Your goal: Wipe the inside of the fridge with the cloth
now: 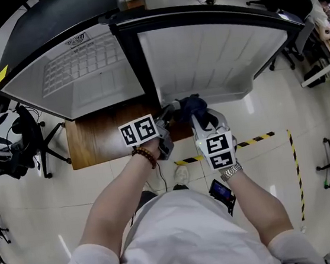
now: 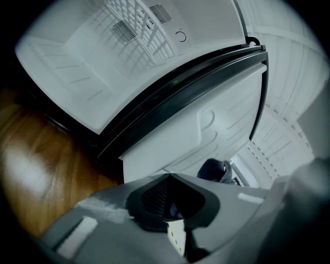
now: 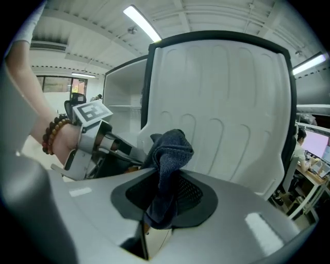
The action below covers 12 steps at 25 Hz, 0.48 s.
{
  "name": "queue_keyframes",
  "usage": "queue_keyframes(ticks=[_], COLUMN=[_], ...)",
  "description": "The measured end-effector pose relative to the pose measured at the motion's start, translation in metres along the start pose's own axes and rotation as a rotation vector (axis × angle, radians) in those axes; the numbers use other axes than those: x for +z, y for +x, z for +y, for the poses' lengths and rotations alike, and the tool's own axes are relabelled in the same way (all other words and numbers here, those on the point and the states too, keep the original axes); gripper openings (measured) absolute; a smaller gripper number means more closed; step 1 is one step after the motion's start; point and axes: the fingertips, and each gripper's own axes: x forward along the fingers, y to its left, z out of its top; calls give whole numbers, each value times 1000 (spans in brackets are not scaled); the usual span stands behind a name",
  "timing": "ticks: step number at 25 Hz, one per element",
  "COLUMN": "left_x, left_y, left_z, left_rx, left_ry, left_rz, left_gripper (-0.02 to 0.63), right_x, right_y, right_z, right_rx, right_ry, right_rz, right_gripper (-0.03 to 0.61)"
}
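At the upper left of the head view, the white moulded interior of the black-bodied fridge (image 1: 92, 71) is shown. Below it lies a brown wooden platform (image 1: 94, 140). At frame centre, the left gripper (image 1: 167, 117) is presented with its jaws fully closed and nothing gripped. A brown bead bracelet (image 1: 146, 156) is worn on that wrist. Just to the right, the right gripper (image 1: 196, 114) is clamped on a dark blue folded cloth (image 1: 189, 104), which is located near the lower edge of the white ribbed inner door panel (image 1: 215, 50). In the right gripper view, the cloth (image 3: 170, 152) is pinched between the jaws and stands up above them, in front of the door panel (image 3: 221, 103). Contact with the panel cannot be confirmed. Yellow-and-black floor tape (image 1: 255, 140) is visible at lower right.
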Motion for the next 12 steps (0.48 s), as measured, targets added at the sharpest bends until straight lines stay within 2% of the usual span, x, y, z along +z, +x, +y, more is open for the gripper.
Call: queue_keyframes(ticks=[4,7,12], left_x=[-5,-3,11], left_y=[-20,-40,-66], left_z=[4,11,12], left_rx=[16,35,74], left_ry=[32,48,151], left_rz=[17,0,-32], left_gripper=[3,3,3], right_x=[16,27,37], right_y=[16,29,51], right_z=[17,29,43], right_rx=[58,94,122], right_ry=[-6,-2,11], right_rz=[15,18,51], right_gripper=[84,84,85])
